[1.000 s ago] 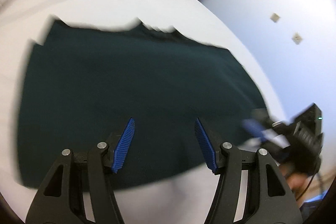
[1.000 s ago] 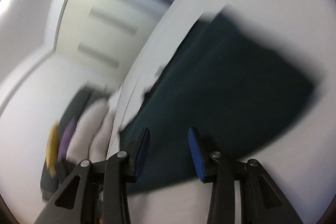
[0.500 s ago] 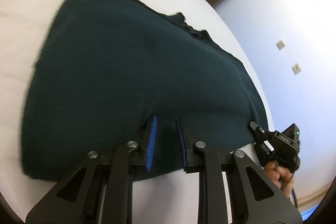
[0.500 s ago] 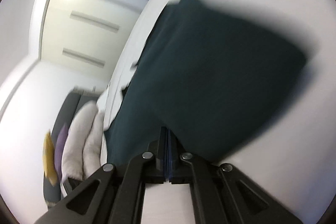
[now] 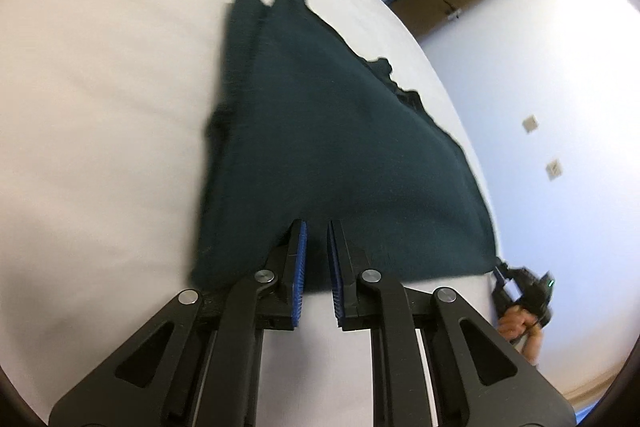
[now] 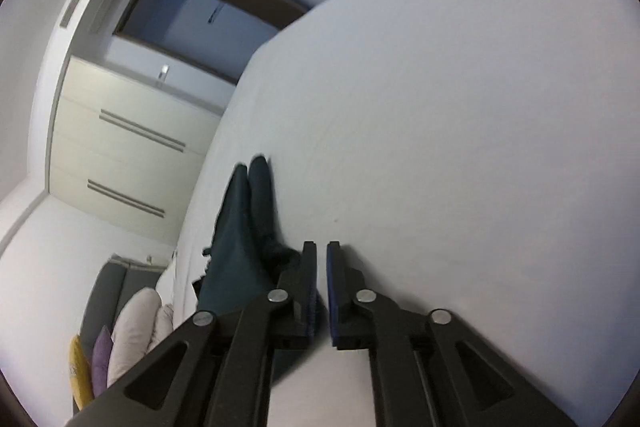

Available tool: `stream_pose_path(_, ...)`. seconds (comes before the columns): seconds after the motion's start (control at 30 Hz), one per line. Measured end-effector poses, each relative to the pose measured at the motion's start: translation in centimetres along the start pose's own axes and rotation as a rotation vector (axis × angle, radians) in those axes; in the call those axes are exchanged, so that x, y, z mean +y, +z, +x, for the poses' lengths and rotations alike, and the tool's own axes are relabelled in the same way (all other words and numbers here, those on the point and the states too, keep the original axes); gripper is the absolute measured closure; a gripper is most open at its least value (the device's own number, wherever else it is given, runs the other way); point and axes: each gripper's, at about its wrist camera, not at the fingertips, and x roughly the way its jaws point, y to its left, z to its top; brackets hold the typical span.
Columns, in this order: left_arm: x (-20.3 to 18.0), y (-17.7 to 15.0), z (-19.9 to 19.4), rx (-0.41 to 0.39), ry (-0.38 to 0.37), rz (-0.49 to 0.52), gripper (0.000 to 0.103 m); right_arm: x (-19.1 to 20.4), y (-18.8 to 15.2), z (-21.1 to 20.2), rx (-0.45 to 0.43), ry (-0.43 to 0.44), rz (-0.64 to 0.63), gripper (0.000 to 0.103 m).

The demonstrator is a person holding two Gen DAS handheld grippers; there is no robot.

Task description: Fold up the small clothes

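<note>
A dark teal garment (image 5: 340, 131) lies on the white bed (image 5: 100, 107), its near edge lifted. My left gripper (image 5: 316, 227) is shut on that near edge, cloth between the blue pads. In the same view my right gripper (image 5: 500, 273) holds the garment's right corner. In the right wrist view the garment (image 6: 244, 227) hangs edge-on to the left of my right gripper (image 6: 321, 247), whose jaws are nearly closed with cloth at the left finger.
The white bed (image 6: 440, 107) fills most of both views. A cream dresser (image 6: 120, 147) and a doorway (image 6: 192, 7) stand beyond it. A grey sofa with pillows (image 6: 132, 327) is at lower left. A wall with sockets (image 5: 552, 167) is right of the bed.
Both grippers closed on the garment's near edge and lifted it. The cloth, flat a second ago, now rises and folds toward the far side.
</note>
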Motion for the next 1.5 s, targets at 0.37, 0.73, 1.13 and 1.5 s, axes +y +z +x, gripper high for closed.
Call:
stream_pose_path(0.37,-6.7,4.2,0.3,-0.105,-0.040,0.150,0.090,11.5,-3.5,5.1,0.197,0.206,-0.264,0.054)
stream_pose_path(0.73,-9.8,11.9,8.8,-0.063,0.042,0.241,0.090,17.4,-9.1,18.0,0.455,0.176,-0.382,0.054)
stream_pose_path(1.13,-3.6,14.1,12.9,-0.061,0.038,0.112,0.090,14.2,-2.5,21.7,0.415,0.135,-0.257,0.079)
stream_pose_path(1.5,-2.7,12.7,11.2,-0.105,0.011,0.125,0.090,3.6,3.4,14.1,0.082,0.118,-0.077,0.103)
